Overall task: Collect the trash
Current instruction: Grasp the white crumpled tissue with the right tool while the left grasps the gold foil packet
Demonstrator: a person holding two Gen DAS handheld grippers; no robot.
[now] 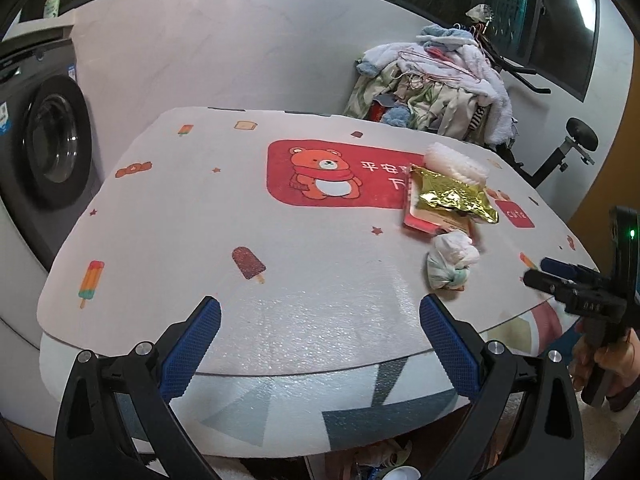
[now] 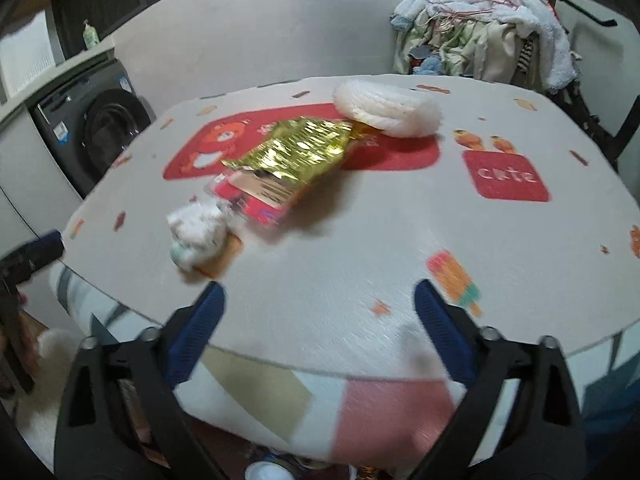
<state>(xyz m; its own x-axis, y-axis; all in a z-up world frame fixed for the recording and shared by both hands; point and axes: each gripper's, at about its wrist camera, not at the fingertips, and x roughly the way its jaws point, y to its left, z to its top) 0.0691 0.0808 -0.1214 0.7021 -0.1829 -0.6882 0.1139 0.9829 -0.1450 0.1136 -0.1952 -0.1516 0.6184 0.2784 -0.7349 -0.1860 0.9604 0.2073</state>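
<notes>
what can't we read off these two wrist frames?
- Red packet: mostly covered by the gold wrapper in both views; print unreadable.
- White wad: blurred in the right wrist view; material unclear.
- Under the table: only scraps show at the bottom edge, behind the left tool; any bin is hidden.
- Right tool: motion blur smears its view.
- Foam piece: its near edge sits behind the wrapper.

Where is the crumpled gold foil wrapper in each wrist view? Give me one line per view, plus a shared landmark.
Left wrist view: crumpled gold foil wrapper right of centre, lying on a pink packet.
Right wrist view: same wrapper left of centre, upper half.
Shared landmark: the red bear panel printed on the table cover, beside the wrapper.
</notes>
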